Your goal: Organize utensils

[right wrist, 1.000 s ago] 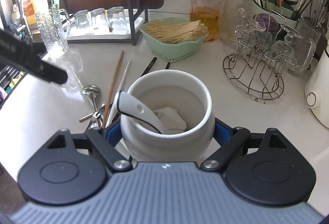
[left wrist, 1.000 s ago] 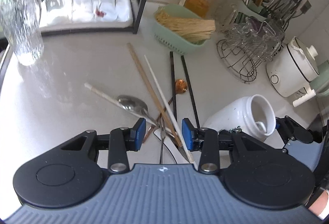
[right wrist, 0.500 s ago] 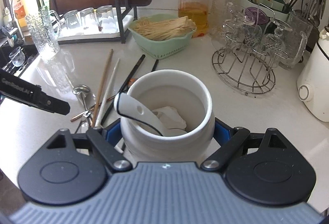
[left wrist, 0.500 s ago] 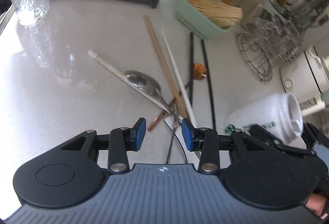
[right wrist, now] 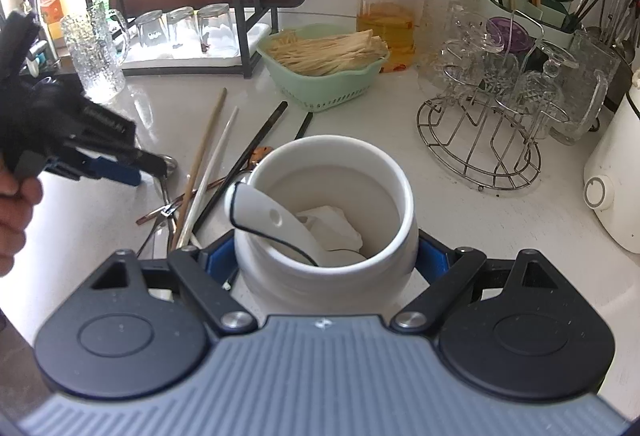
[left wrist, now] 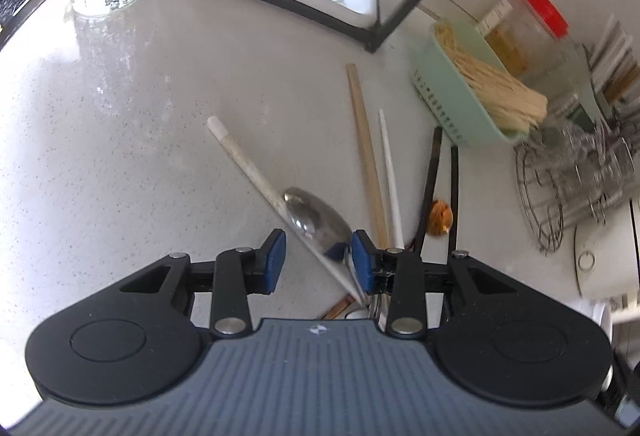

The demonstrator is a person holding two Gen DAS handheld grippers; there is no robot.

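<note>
Chopsticks (left wrist: pixel 366 147), spoons (left wrist: pixel 316 218) – crisscrossed on counter beside white jar (right wrist: pixel 326 211).

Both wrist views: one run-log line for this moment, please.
left gripper: open, over metal spoon | right gripper: shut on white jar | white spoon: in jar

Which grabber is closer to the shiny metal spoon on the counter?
The left. The left gripper hangs open right over the metal spoon; the right gripper sits farther off, clamped around the white jar.
</note>
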